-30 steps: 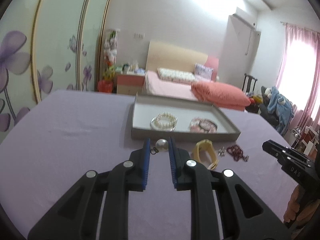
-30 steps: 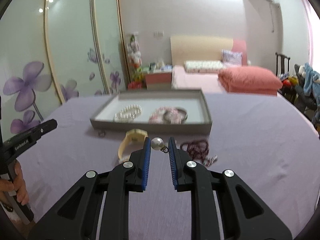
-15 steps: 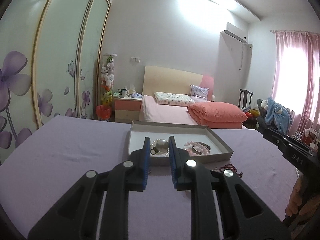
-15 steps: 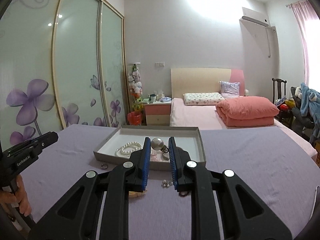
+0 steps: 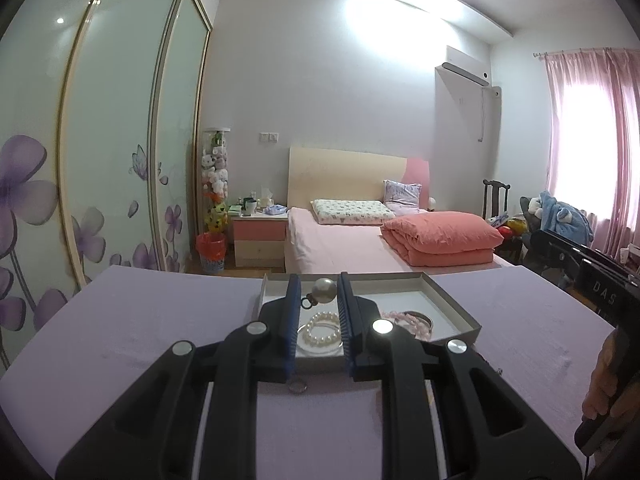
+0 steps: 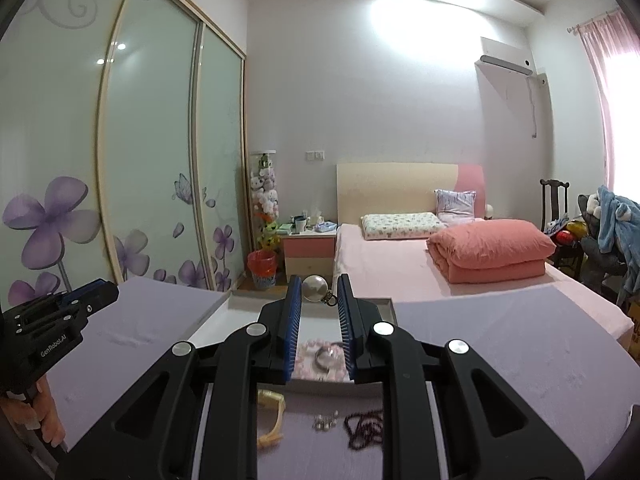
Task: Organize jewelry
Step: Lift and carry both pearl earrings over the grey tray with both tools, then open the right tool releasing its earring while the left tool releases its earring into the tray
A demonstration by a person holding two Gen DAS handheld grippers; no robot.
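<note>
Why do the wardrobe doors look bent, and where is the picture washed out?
Left wrist view: fisheye lens bows the wardrobe doors; ceiling-light glare and the window are blown out. Right wrist view: same bowing, glare on the wall; near gripper fingers slightly soft.

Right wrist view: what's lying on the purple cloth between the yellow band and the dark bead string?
A small cluster of silver earrings lies on the cloth between the yellow band and the dark bead string, seen in the right wrist view.
</note>
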